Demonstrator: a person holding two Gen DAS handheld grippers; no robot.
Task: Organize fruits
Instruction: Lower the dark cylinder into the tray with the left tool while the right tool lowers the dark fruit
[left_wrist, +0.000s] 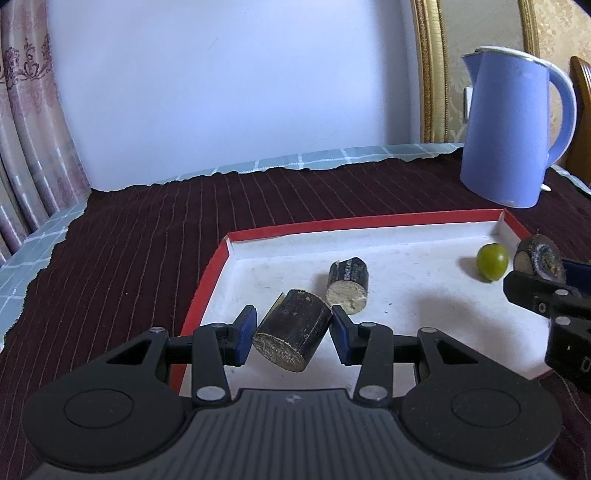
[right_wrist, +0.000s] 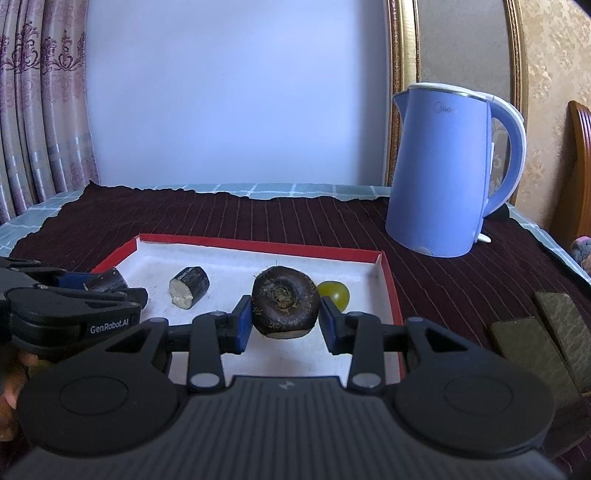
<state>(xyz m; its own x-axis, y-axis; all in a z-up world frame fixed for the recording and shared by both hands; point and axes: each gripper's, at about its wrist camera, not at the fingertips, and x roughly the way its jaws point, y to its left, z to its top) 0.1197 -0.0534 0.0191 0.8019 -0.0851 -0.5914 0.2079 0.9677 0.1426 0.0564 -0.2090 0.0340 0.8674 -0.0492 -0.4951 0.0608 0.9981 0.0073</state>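
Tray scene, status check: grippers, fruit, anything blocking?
Left gripper shut on sugarcane piece. Right gripper shut on water chestnut. Second cane piece and green fruit lie in red-rimmed tray. Nothing blocking.

Home room: patterned curtains (right_wrist: 44, 110), kettle (right_wrist: 443, 177), clothed table (left_wrist: 129, 240).

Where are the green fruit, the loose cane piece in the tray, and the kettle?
green fruit (left_wrist: 492, 262), left wrist view, middle of its skin.
loose cane piece (left_wrist: 348, 285), left wrist view, dark bark side.
kettle (right_wrist: 439, 177), right wrist view, middle of the blue body.
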